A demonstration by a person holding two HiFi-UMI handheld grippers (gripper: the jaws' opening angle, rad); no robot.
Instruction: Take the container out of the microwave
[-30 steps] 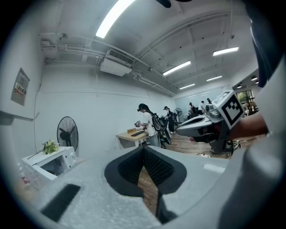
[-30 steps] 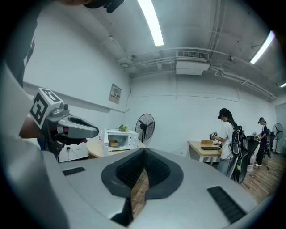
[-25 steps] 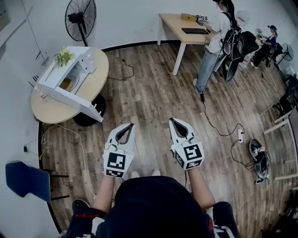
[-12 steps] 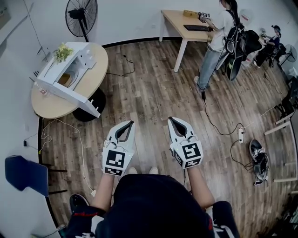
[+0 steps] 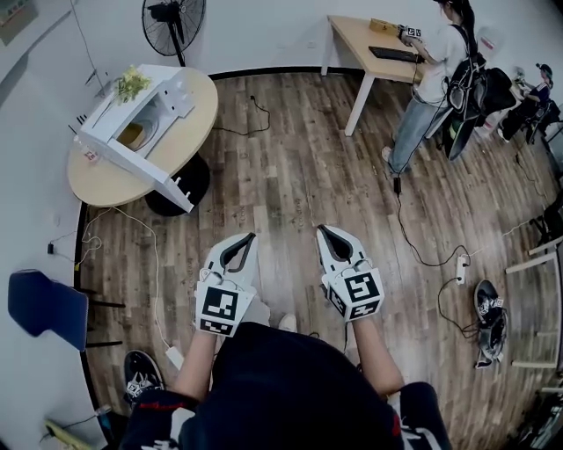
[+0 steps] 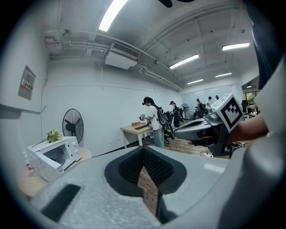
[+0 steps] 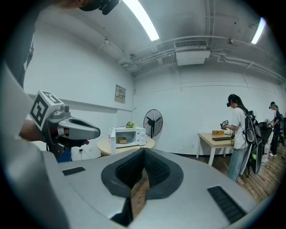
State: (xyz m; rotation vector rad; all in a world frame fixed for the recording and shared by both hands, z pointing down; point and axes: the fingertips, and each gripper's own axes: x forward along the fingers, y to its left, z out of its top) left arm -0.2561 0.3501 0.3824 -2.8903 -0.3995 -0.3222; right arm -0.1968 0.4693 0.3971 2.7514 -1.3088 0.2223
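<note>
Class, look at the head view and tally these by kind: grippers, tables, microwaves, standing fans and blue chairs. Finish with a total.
Grippers: 2, the left gripper and the right gripper
Tables: 2, the round table and the rectangular table
Microwaves: 1, the microwave
Standing fans: 1, the fan
Blue chairs: 1, the chair
Total: 7

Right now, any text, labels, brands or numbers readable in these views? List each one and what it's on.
No text is legible in any view.
Wall sign: print too small to read.
Microwave: no readable brand or panel text.
Marker cubes on left tongs and right tongs: square patterns only, no letters.
</note>
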